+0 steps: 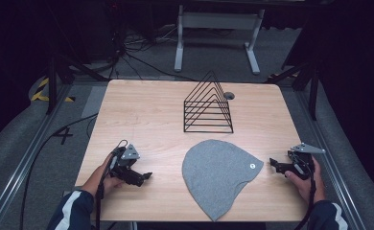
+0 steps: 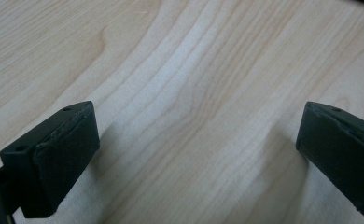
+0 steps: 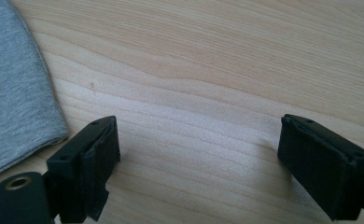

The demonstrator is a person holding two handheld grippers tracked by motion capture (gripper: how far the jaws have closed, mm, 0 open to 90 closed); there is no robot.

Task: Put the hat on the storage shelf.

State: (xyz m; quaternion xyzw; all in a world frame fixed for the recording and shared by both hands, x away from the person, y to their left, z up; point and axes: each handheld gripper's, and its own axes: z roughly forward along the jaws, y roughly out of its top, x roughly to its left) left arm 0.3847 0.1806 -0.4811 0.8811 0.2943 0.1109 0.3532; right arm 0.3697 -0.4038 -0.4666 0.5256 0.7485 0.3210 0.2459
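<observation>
high view, grey beanie [image 1: 219, 175] flat on wooden table [image 1: 146, 110] between left gripper [image 1: 144, 176] and right gripper [image 1: 274, 164], black wire rack [image 1: 208, 105] behind it, left gripper view, jaws wide apart over bare wood, right gripper view, jaws spread with nothing between, beanie edge just beside one jaw

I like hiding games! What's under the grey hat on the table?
The grey beanie lies flat on the wooden table, so the wood is what shows around it. It looks too flat to hide much, but the fabric covers whatever is beneath.
</observation>
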